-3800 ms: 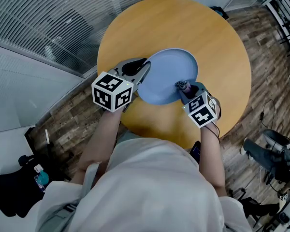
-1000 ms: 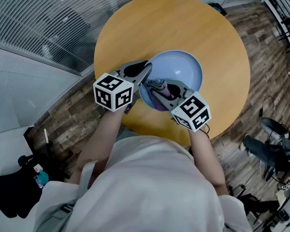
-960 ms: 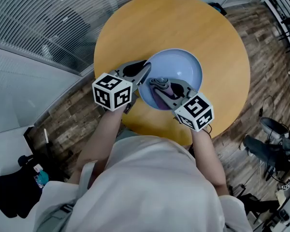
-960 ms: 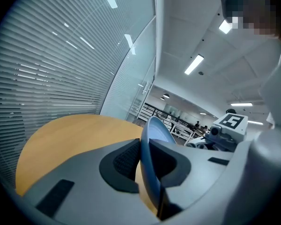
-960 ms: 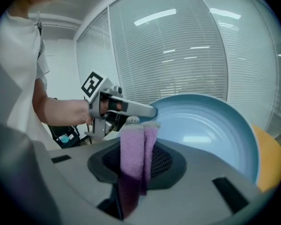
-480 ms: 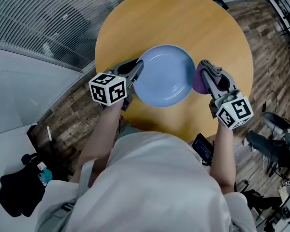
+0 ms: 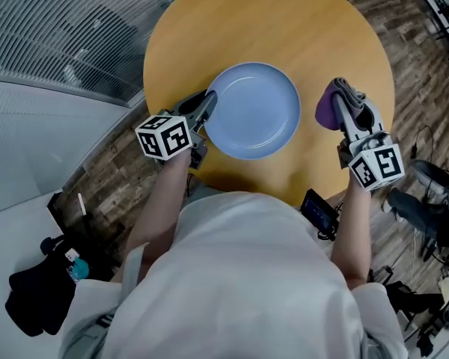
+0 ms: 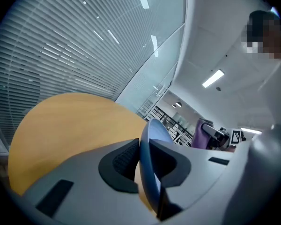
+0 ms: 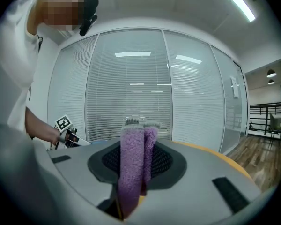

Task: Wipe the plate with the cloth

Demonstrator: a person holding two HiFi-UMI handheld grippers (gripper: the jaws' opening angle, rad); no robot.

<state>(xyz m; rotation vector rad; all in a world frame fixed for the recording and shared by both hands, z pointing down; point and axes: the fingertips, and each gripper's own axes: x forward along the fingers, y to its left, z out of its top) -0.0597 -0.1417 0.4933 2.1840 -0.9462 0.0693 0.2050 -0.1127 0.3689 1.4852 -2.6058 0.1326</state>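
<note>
A light blue plate (image 7: 253, 111) lies over the near part of the round wooden table (image 7: 284, 28). My left gripper (image 7: 203, 105) is shut on the plate's left rim; in the left gripper view the rim (image 8: 149, 172) stands on edge between the two pads. My right gripper (image 7: 343, 96) is off to the right of the plate, apart from it, shut on a folded purple cloth (image 7: 329, 105). The cloth (image 9: 133, 168) hangs pinched between the dark pads in the right gripper view.
The table's edge runs just under both hands. Wood floor surrounds it, with a glass wall and blinds (image 7: 52, 28) on the left. A dark device (image 7: 319, 211) shows by the right forearm, and black gear (image 7: 426, 208) stands on the floor at the right.
My right gripper has carried the cloth off the plate's face and out to the right, clear of the rim. The plate, earlier tilted up, now lies flatter and lower in my left gripper.
</note>
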